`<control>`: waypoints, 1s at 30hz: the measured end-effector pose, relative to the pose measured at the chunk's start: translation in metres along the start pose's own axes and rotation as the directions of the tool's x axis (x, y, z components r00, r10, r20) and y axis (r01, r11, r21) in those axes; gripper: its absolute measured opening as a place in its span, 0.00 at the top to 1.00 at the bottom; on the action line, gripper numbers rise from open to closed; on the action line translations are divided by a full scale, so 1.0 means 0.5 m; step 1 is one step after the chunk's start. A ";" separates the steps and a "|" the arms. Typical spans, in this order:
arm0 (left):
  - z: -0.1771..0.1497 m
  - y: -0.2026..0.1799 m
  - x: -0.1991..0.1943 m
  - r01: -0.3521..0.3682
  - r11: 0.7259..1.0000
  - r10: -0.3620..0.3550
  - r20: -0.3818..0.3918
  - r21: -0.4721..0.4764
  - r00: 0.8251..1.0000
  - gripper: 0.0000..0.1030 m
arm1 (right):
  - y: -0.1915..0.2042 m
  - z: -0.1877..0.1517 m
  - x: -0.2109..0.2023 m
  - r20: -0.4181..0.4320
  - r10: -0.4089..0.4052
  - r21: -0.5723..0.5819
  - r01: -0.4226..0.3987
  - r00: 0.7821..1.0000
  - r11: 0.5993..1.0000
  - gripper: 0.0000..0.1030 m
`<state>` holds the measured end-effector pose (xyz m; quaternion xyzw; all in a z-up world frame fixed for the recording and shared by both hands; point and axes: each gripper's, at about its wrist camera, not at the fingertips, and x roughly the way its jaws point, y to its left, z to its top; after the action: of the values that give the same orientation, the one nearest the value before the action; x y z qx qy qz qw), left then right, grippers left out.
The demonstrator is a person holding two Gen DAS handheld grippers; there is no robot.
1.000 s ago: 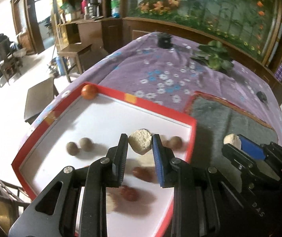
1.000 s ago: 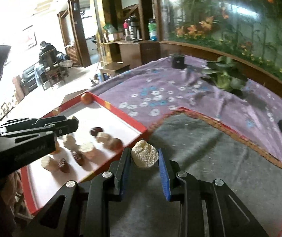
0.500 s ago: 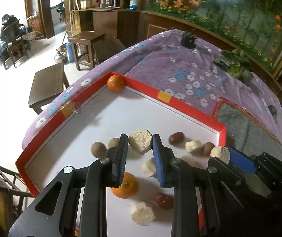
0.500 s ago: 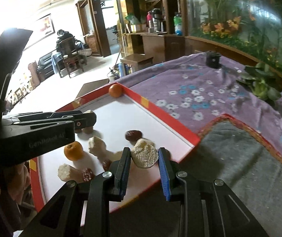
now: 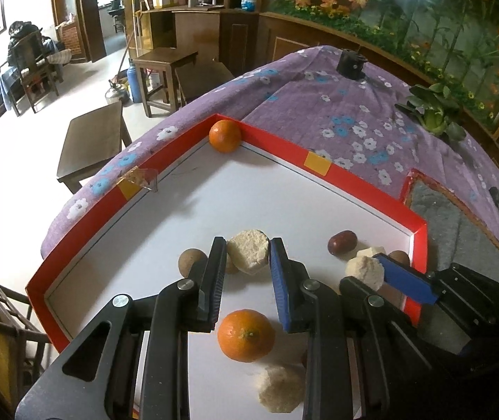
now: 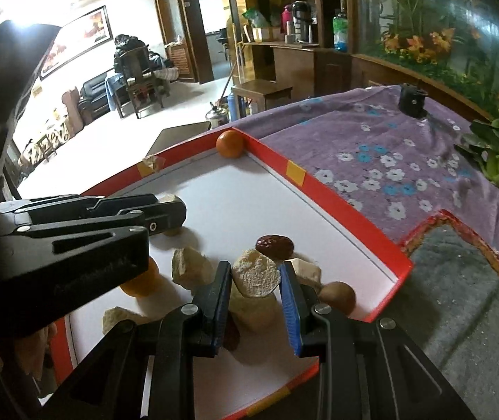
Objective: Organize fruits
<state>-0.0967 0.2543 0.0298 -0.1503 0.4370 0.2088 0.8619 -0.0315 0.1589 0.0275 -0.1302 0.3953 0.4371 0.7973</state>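
Sorting under way: both grippers carry a pale chunk over the tray.

The red-rimmed tray holds loose, unsorted fruit: one orange in its far corner, another orange, dates and brown balls near its near edge. The left gripper pinches a pale chunk squarely between its jaws. The right gripper pinches a second chunk, above fruit by the tray's right edge. Neither is set down; grouping remains.

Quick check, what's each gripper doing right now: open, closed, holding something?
Left gripper: closed on a pale fruit chunk over the red-rimmed tray.
Right gripper: closed on another pale chunk.
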 end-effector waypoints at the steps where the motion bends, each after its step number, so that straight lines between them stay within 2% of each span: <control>1: -0.001 0.001 0.000 -0.003 1.000 0.003 0.000 -0.002 1.000 0.76 | 0.003 0.001 0.004 -0.004 0.017 -0.004 -0.018 1.000 1.000 0.74; 5: -0.002 0.002 0.003 -0.012 1.000 0.012 -0.009 -0.004 1.000 0.76 | 0.011 -0.003 0.014 -0.009 0.021 -0.026 -0.021 1.000 0.999 0.71; 11: -0.005 -0.007 0.004 -0.040 0.999 0.040 -0.007 0.016 0.999 0.76 | 0.003 -0.012 -0.004 0.015 0.038 0.009 -0.038 0.999 0.999 0.67; 13: -0.008 -0.010 0.002 -0.048 0.999 0.048 -0.003 0.021 0.999 0.71 | 0.001 -0.015 -0.014 0.025 0.035 0.013 -0.035 0.999 0.999 0.67; 15: -0.012 -0.012 -0.009 -0.051 0.998 0.051 0.021 0.023 0.998 0.48 | -0.002 -0.017 -0.028 0.038 0.034 0.023 -0.035 0.999 0.999 0.65; 17: -0.017 -0.015 -0.022 -0.049 0.999 0.048 0.052 0.018 0.997 0.43 | -0.003 -0.021 -0.041 0.049 0.030 0.033 -0.031 0.998 0.999 0.62; 25: -0.042 -0.037 -0.075 -0.088 0.995 0.083 0.124 0.038 0.989 0.43 | -0.013 -0.043 -0.107 0.133 -0.040 0.104 0.027 0.990 0.994 0.59; 27: -0.053 -0.041 -0.090 -0.093 0.995 0.087 0.142 0.040 0.986 0.43 | -0.016 -0.053 -0.126 0.161 -0.063 0.124 0.043 0.985 0.991 0.53; 30: -0.068 -0.047 -0.112 -0.090 0.995 0.083 0.161 0.039 0.983 0.43 | -0.019 -0.069 -0.151 0.194 -0.090 0.148 0.062 0.977 0.987 0.51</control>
<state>-0.1384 0.2061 0.0578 -0.0940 0.3774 0.2474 0.8874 -0.0646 0.0895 0.0599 -0.0439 0.3380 0.3881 0.8563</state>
